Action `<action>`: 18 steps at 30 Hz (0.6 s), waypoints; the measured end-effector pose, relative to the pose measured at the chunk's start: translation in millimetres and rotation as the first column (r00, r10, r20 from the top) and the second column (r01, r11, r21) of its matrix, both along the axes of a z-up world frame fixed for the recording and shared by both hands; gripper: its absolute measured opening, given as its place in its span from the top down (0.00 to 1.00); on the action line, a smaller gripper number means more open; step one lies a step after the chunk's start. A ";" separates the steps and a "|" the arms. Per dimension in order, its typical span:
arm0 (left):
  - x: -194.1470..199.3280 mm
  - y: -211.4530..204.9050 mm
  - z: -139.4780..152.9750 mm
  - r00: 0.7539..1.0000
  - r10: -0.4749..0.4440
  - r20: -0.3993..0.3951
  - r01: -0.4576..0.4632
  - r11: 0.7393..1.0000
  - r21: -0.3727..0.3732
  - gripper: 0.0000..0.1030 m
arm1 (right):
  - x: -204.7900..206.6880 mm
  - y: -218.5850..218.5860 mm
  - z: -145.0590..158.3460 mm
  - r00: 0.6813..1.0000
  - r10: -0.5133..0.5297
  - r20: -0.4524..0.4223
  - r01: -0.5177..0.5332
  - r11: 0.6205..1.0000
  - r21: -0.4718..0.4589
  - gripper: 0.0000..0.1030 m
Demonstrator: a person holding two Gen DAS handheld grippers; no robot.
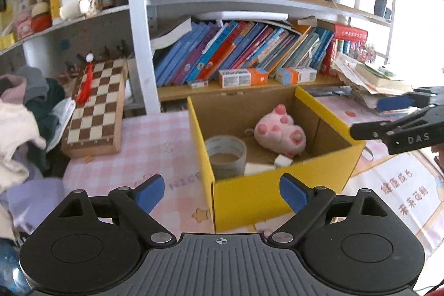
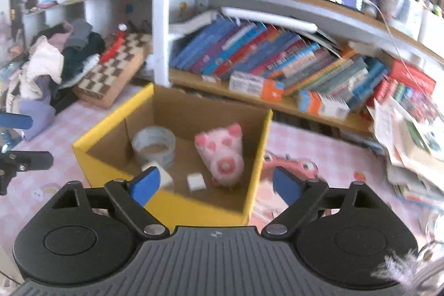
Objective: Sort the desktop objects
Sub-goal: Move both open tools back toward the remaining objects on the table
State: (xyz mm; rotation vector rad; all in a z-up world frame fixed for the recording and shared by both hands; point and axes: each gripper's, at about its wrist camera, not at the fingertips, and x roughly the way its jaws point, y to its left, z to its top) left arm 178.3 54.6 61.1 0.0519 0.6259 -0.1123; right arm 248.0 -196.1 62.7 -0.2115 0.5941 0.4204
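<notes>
Both grippers are spread wide with nothing in them: the left gripper (image 1: 222, 194) sits at 6 o'clock in its own view, right gripper (image 2: 216, 185) same deal in its view. Just past them the yellow cardboard box (image 1: 249, 199) sits on the pink checked tablecloth (image 1: 155, 146), holding a tape roll (image 1: 226, 156) at 9 o'clock, a pink plush pig (image 1: 280, 133) at 2 o'clock and small white blocks (image 1: 283, 160) along the near wall. Farther back, the chessboard (image 1: 95, 107) at 10 o'clock, leaning books (image 1: 236, 52) at 12.

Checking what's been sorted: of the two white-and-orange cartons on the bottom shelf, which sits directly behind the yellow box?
The left carton; the other carton lies further right.
</notes>
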 end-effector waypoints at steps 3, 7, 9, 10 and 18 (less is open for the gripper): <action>-11.8 1.1 -8.5 1.000 0.014 -0.015 -0.014 1.000 -0.010 0.10 | -15.5 -4.5 -14.5 0.998 -0.052 -0.024 0.052 0.999 -0.005 0.12; -25.7 2.3 -20.7 0.998 0.026 -0.050 -0.027 0.999 -0.030 0.10 | -36.2 -7.1 -31.3 0.995 -0.093 -0.047 0.092 0.995 -0.024 0.09; -31.9 1.9 -25.5 0.998 0.030 -0.059 -0.032 0.999 -0.031 0.10 | -47.2 -6.6 -39.5 0.993 -0.104 -0.052 0.102 0.994 -0.040 0.08; -34.9 1.5 -27.9 0.998 0.031 -0.064 -0.033 0.999 -0.031 0.10 | -52.4 -5.8 -43.7 0.993 -0.107 -0.057 0.105 0.993 -0.048 0.08; -59.1 -7.5 -46.9 0.995 0.014 -0.096 -0.015 1.000 -0.004 0.10 | -89.6 6.5 -70.3 0.989 -0.112 -0.093 0.104 0.991 -0.083 0.08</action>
